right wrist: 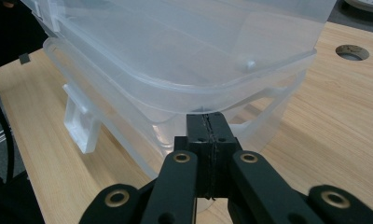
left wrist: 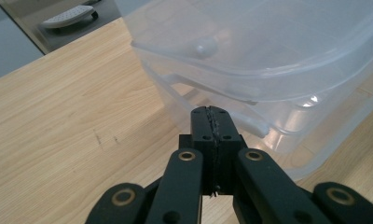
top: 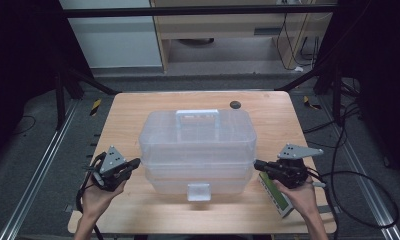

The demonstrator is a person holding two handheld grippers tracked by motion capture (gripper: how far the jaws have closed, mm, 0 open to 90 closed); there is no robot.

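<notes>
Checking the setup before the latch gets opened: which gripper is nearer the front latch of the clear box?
Left, slightly. The left gripper sits at the clear box's left end; the right gripper at its right end, slightly farther from the latch.

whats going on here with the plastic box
A person holds a gripper in each hand at the two ends of a clear plastic storage box on the wooden table. The left gripper and the right gripper both have their jaws shut, with nothing between them, pointing at the box's sides just under the lid's rim. The box looks closed, its front latch down.
</notes>
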